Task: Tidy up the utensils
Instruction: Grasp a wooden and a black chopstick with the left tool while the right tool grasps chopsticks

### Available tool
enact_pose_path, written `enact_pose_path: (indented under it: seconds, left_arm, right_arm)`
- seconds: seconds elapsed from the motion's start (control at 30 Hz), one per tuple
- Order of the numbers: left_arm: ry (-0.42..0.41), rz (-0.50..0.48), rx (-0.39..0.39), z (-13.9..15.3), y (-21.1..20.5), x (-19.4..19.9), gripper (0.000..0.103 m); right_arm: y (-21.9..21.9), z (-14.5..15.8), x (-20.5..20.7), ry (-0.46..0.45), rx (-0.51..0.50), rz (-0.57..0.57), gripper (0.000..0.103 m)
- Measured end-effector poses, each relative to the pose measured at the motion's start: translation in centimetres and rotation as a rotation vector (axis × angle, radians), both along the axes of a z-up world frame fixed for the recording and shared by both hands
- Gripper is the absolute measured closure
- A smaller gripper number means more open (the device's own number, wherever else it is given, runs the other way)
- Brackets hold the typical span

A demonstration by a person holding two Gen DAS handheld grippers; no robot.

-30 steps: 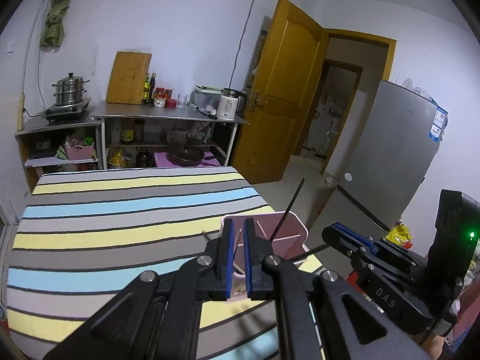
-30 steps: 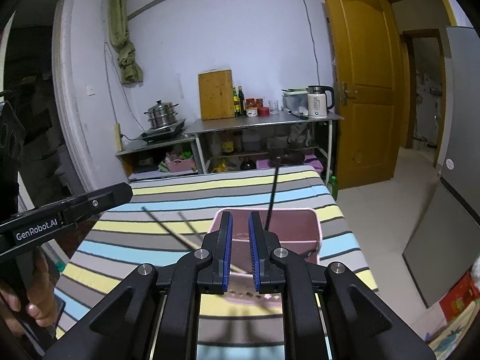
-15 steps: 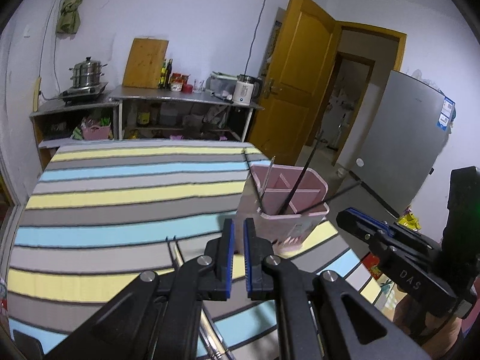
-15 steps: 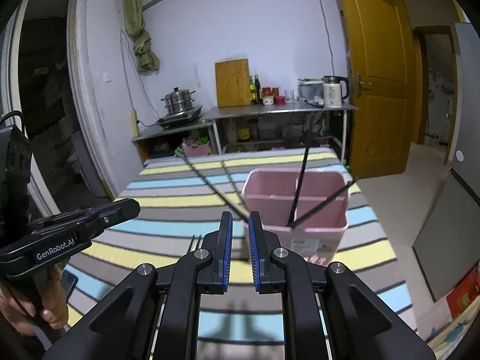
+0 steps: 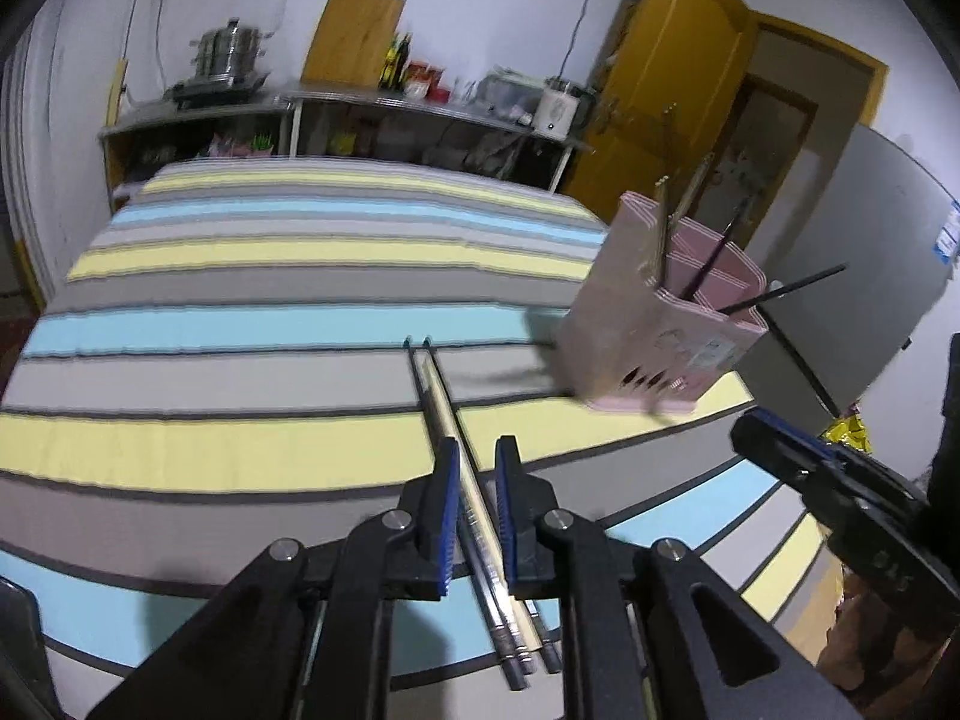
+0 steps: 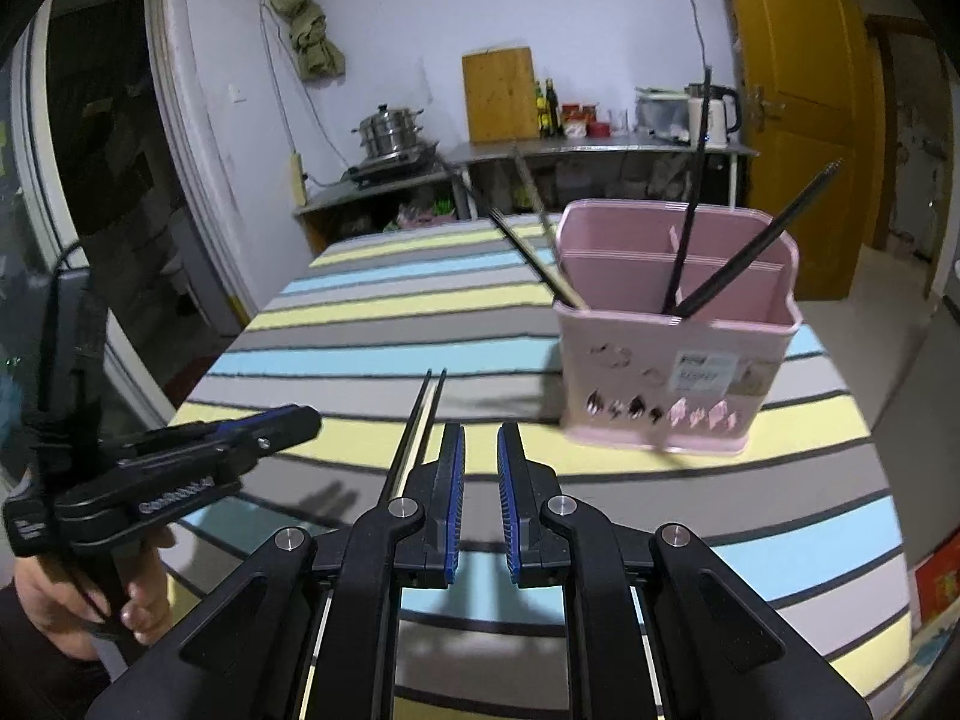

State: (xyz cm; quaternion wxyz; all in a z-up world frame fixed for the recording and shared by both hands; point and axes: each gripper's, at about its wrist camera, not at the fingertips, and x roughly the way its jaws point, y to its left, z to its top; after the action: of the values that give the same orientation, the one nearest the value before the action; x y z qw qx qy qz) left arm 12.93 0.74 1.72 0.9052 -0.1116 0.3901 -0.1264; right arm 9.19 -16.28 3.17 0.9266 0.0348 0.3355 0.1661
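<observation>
Indoors, striped tablecloth (image 5: 270,324), kitchen shelf (image 5: 372,102), yellow door (image 6: 798,84)

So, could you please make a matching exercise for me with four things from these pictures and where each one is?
Things:
1. pink holder
2. loose chopsticks
3. steamer pot
4. cutting board

Places:
A. leaning against the back wall
B. lying flat on the striped cloth
C. standing on the cloth, black chopsticks inside
D. on the small stove at the left end of the counter

Pairs: 1-C, 2-B, 3-D, 4-A
</observation>
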Motion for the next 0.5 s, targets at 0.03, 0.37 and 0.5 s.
enact_pose_path:
  seconds: [0.03,0.37,0.5]
  left_arm:
    - [0.012,0.004,0.0,-0.7,0.0,0.2,0.087]
    - [0.122,0.031,0.024,-5.7,-0.8,3.2,0.082]
    - [0.104,0.028,0.053,-6.0,-1.3,3.3,0.079]
  right_arm:
    - [0.1,-0.4,0.2,0.009,0.002,0.002,0.092]
    - [-0.1,-3.2,1.6,0.076,0.007,-0.001,0.092]
    - [-0.5,-3.8,2.1,0.09,0.009,-0.007,0.092]
